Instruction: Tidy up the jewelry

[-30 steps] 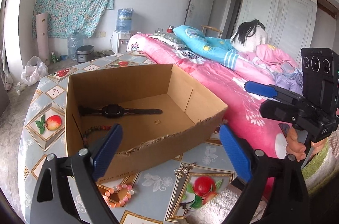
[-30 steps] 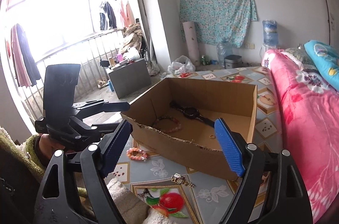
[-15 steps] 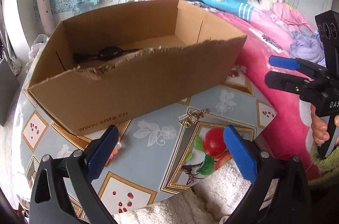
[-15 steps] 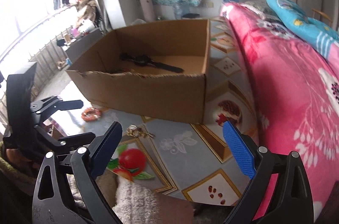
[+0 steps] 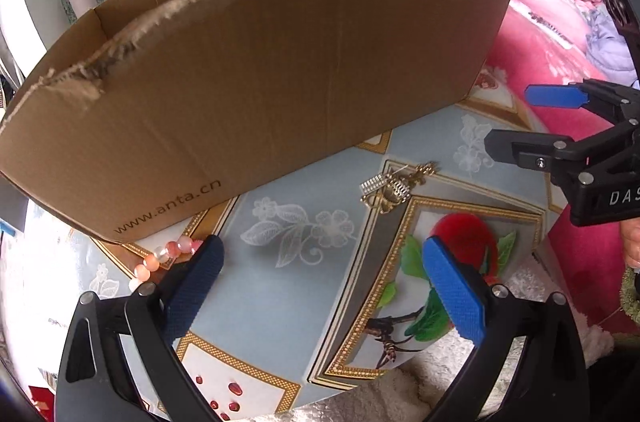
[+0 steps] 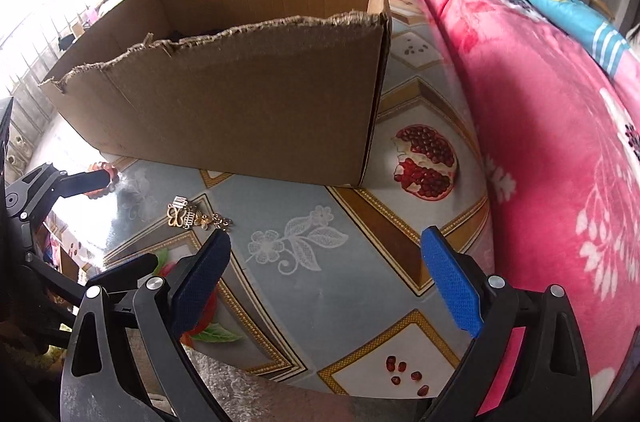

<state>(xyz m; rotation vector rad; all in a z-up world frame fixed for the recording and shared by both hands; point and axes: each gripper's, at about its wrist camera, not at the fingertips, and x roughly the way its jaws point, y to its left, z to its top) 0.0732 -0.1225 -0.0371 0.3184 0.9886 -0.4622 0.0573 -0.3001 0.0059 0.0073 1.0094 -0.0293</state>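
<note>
A brown cardboard box (image 5: 256,70) stands on the patterned table; its near wall hides the inside. It also shows in the right wrist view (image 6: 248,102). A gold jewelry piece (image 5: 394,186) lies on the table in front of the box, also in the right wrist view (image 6: 192,216). A pink bead bracelet (image 5: 160,260) lies at the box's lower left corner, beside my left finger. My left gripper (image 5: 320,274) is open and empty, low over the table. My right gripper (image 6: 326,268) is open and empty, right of the gold piece.
A pink floral blanket (image 6: 540,102) on a bed borders the table on the right. The table's patterned cloth (image 6: 320,262) has fruit pictures. A white fuzzy cloth (image 5: 400,394) lies at the near table edge.
Both grippers have dropped lower and closer to the table and box. The box's inside, with the watch, is now out of sight. Both stay open.
</note>
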